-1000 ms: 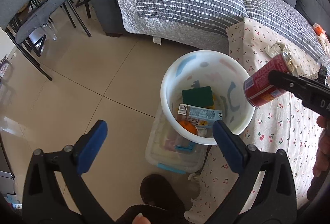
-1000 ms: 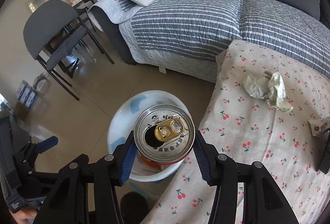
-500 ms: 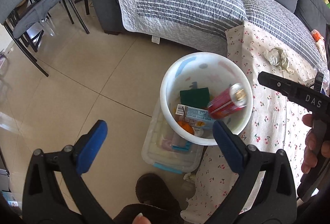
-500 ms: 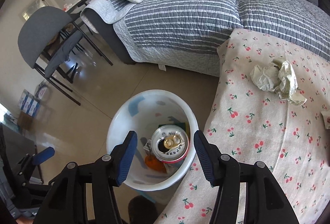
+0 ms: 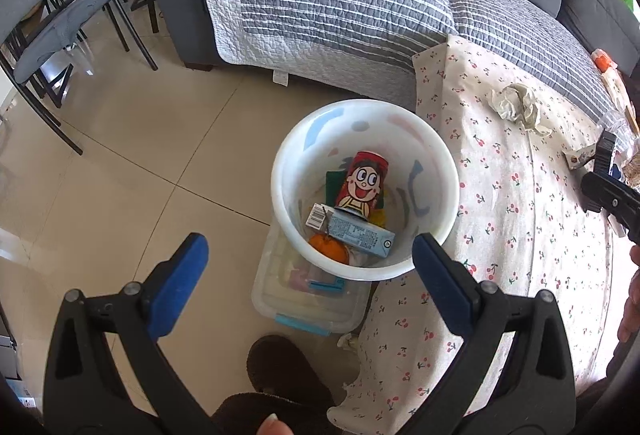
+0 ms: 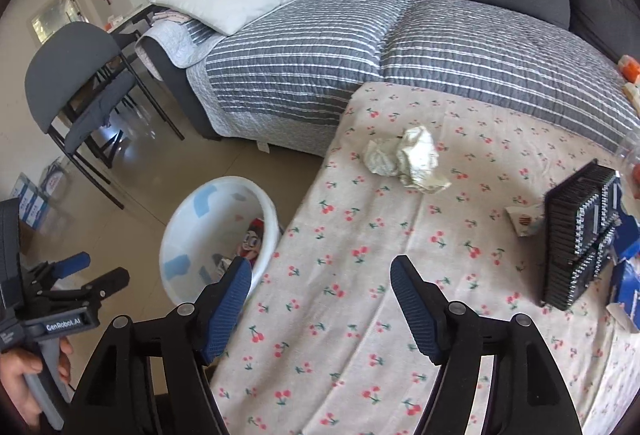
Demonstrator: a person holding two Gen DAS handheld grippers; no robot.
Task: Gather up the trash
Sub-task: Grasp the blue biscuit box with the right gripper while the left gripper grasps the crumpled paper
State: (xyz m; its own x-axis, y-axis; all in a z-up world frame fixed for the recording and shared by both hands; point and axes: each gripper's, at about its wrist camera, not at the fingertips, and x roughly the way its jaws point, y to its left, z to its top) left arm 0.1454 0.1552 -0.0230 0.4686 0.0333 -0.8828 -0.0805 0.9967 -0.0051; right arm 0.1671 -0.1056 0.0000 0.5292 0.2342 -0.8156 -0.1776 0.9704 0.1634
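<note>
The right gripper (image 6: 320,277), jaws just opened wide and empty, has released the red cartoon-printed drink can (image 5: 360,187) into the round white plastic bin (image 5: 288,163), and the crumpled pale paper wad (image 6: 408,159) at its 12 o'clock is judged the next pickup; the left gripper (image 5: 310,257) hangs wide and empty.

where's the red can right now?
In the left wrist view the red can lies inside the white bin on the floor beside the table, resting on the green sponge and the blue carton. Neither gripper holds it.

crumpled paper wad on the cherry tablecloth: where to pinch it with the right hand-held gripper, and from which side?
Take the crumpled paper wad across its taller, bulkier lump, coming down from above with the right hand-held gripper, whose jaws are open and empty. The wad lies loose on the tablecloth with clear cloth all round; its thin flap toward the black block would probably tear or slip.
</note>
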